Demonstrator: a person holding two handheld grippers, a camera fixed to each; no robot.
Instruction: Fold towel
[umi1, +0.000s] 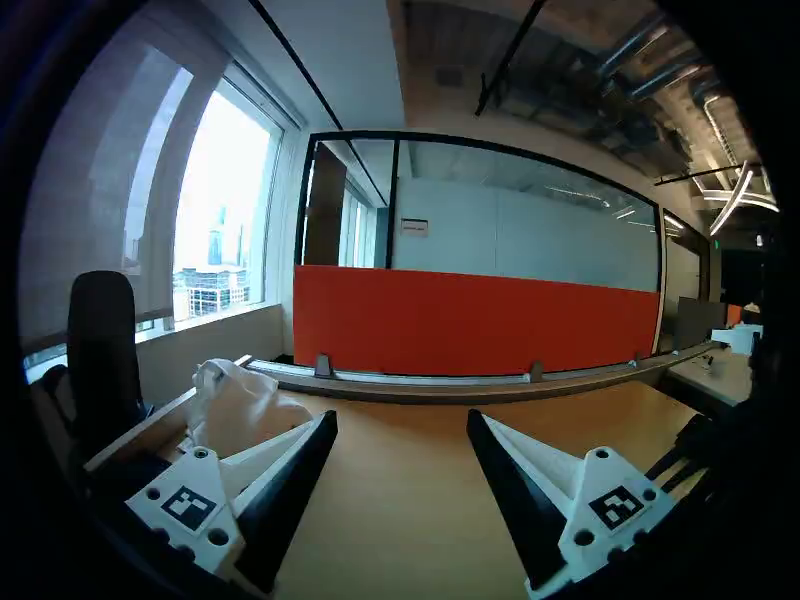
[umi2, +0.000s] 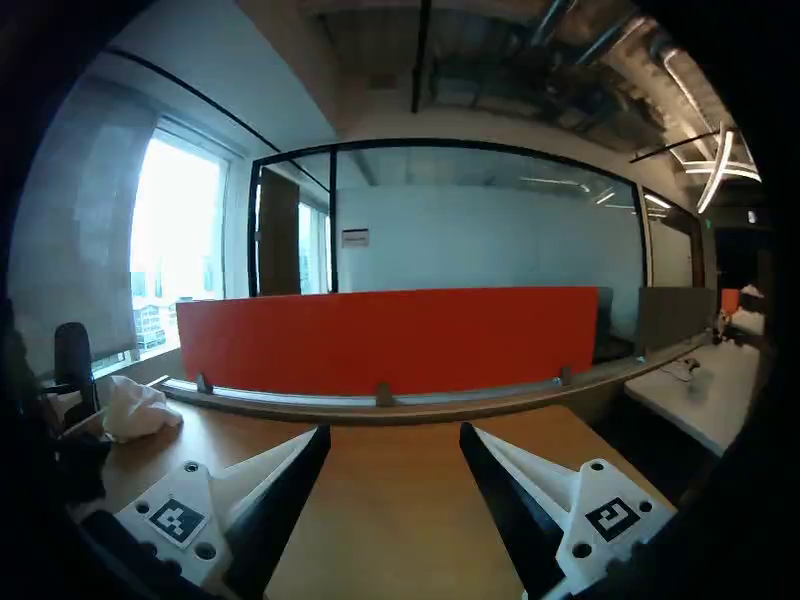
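Observation:
A crumpled white towel (umi1: 238, 405) lies in a heap at the left side of the wooden desk (umi1: 400, 480), just beyond my left finger (umi1: 275, 470). My left gripper (umi1: 402, 428) is open, nothing between its fingers, aimed level across the desk. In the right gripper view the same white towel (umi2: 130, 408) sits farther off at the far left of the desk (umi2: 400, 500). My right gripper (umi2: 395, 440) is open too and holds nothing. Neither gripper touches the towel.
An orange divider panel (umi1: 470, 322) with a grey rail (umi1: 420, 378) closes the desk's far edge. A black chair (umi1: 100, 360) stands at the left by the window. Another desk (umi2: 705, 390) lies to the right across a gap.

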